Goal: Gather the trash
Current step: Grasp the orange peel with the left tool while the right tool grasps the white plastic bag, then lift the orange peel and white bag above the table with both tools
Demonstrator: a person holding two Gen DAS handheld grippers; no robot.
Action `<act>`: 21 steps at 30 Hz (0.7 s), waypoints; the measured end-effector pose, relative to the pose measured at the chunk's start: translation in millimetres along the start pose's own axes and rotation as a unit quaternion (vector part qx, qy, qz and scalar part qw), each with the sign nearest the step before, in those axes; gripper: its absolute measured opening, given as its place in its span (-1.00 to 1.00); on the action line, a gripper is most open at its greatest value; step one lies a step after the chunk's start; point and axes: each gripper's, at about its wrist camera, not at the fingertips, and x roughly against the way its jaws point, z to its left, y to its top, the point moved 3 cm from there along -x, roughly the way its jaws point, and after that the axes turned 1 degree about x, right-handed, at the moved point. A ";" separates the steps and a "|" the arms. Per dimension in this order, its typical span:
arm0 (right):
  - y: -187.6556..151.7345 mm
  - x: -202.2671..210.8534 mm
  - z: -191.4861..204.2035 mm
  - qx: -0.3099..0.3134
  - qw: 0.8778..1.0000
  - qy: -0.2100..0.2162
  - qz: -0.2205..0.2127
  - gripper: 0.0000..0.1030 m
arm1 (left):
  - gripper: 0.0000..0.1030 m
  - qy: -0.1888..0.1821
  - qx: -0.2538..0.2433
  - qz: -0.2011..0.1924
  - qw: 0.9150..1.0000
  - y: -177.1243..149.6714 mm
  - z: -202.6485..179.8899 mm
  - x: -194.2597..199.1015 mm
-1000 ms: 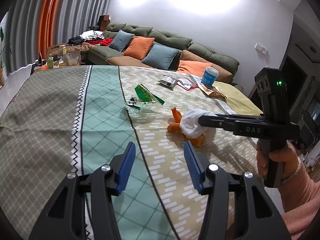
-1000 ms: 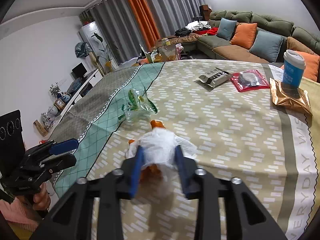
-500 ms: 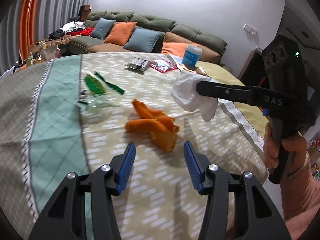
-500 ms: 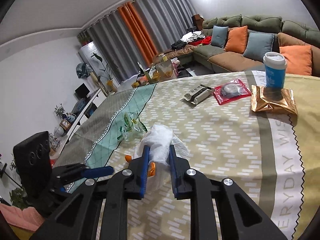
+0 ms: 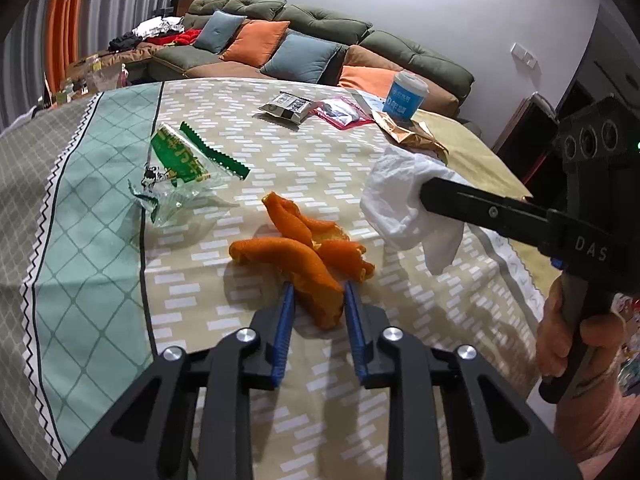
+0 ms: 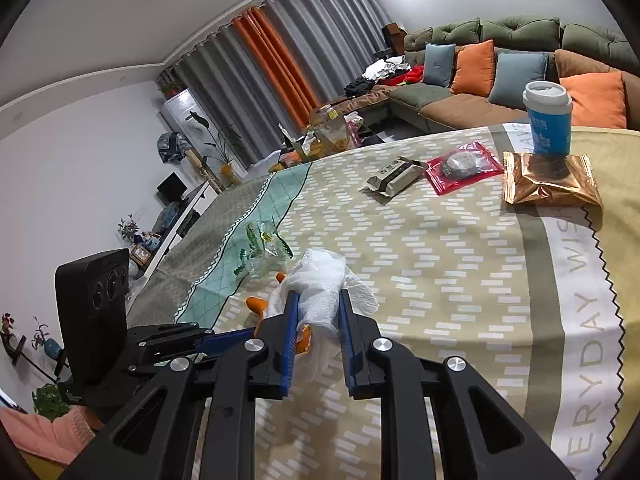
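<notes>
Left tongs [image 5: 318, 294] just closed around orange peel [image 5: 304, 256] on bench [image 5: 400, 184]. Right tongs [image 6: 318, 306] clamped on white tissue [image 6: 320, 284], hiding peel behind. Readable: "DAS", "EVERYDAY WIS", remainder cut off.

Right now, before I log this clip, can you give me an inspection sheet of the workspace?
Surface: patterned tablecloth covering the table.
Job's things: orange peel on the cloth; white tissue lifted off it; torn green wrapper beside the peel.
Clutter: blue cup, gold packet, red pouch, grey packet at the far side.
Grippers: left tool has just been closing, pads against the peel; right tool clamps the tissue.
Cables: nothing seen.
Surroundings: sofa with cushions, grey and orange curtains.
</notes>
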 end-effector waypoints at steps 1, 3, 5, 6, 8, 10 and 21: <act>-0.2 0.0 0.5 -0.001 1.000 0.001 0.000 -0.62 | -0.61 -0.004 0.003 -0.002 1.000 -0.9 1.4 1.6; -0.7 0.6 2.0 0.000 1.000 0.003 -0.001 -0.62 | -0.70 -0.006 0.003 -0.005 1.000 -2.8 1.8 4.3; -0.6 0.3 4.1 0.001 1.000 0.006 -0.002 -0.62 | -0.73 -0.007 0.002 -0.008 1.000 -5.3 2.4 8.4; -0.3 -0.1 5.5 0.002 1.000 0.007 -0.002 -0.62 | -0.76 -0.008 0.002 -0.010 1.000 -6.2 2.7 10.3; -0.5 -1.4 8.5 0.004 1.000 0.009 -0.002 -0.62 | -0.82 -0.009 0.001 -0.013 1.000 -8.0 4.2 14.5; -0.7 -2.0 13.3 0.008 1.000 0.012 -0.001 -0.62 | -0.87 -0.012 0.003 -0.018 1.000 -9.5 5.9 20.0; 1.9 -6.4 25.8 0.017 1.000 0.022 -0.001 -0.62 | -0.88 -0.003 0.008 -0.048 0.999 -21.4 21.1 58.4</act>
